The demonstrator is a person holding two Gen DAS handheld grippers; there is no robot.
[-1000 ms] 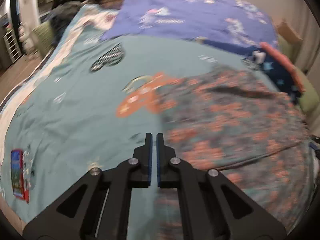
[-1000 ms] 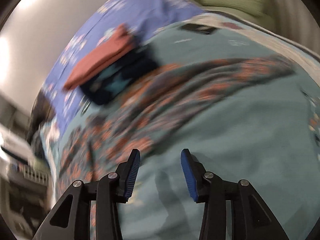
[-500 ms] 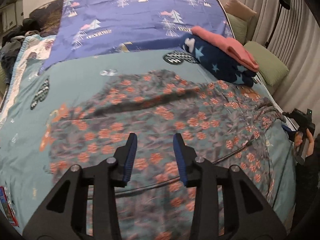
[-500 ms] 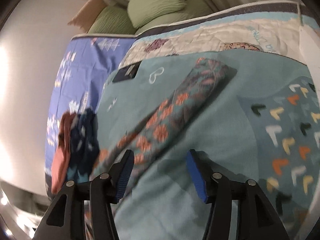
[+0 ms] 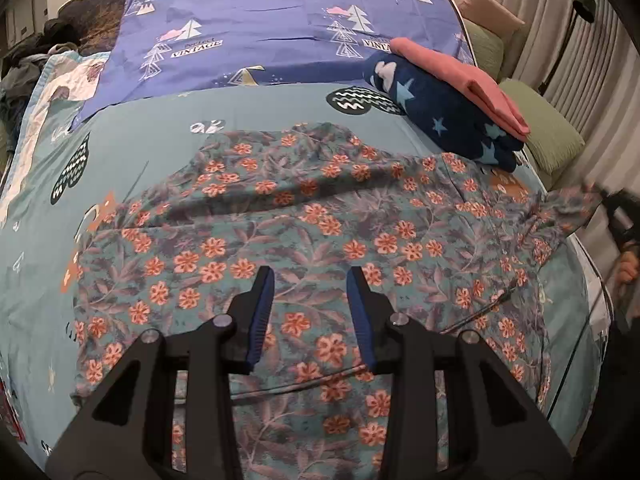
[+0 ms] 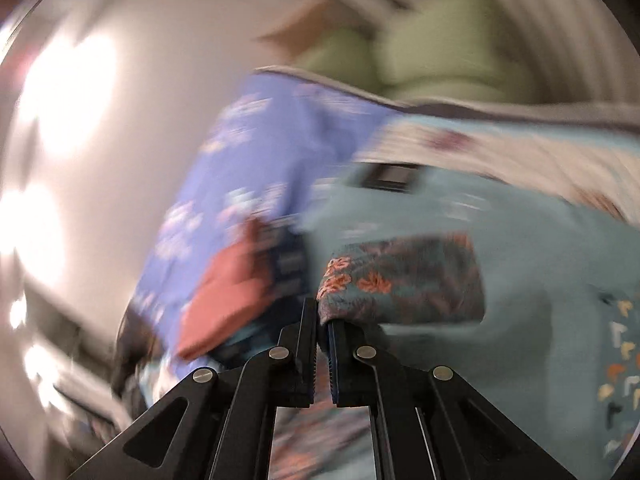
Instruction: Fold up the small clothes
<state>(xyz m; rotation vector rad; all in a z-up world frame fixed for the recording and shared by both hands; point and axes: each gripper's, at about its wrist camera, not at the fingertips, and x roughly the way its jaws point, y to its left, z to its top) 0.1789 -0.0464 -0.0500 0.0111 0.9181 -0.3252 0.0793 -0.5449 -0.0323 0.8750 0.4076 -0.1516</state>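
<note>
A teal floral shirt with orange flowers lies spread flat across the teal bedspread. My left gripper is open and empty, hovering over the shirt's middle. My right gripper is shut on the shirt's sleeve and lifts it off the bed; this view is blurred. In the left wrist view the right gripper shows at the far right edge, at the sleeve end.
A folded navy star garment with a folded pink one on top sits at the shirt's far right. A purple sheet covers the bed's far half. Green pillows line the right edge.
My right gripper closed on the sleeve end and raised it. My left gripper opened one second ago and has since stayed over the shirt's middle.
</note>
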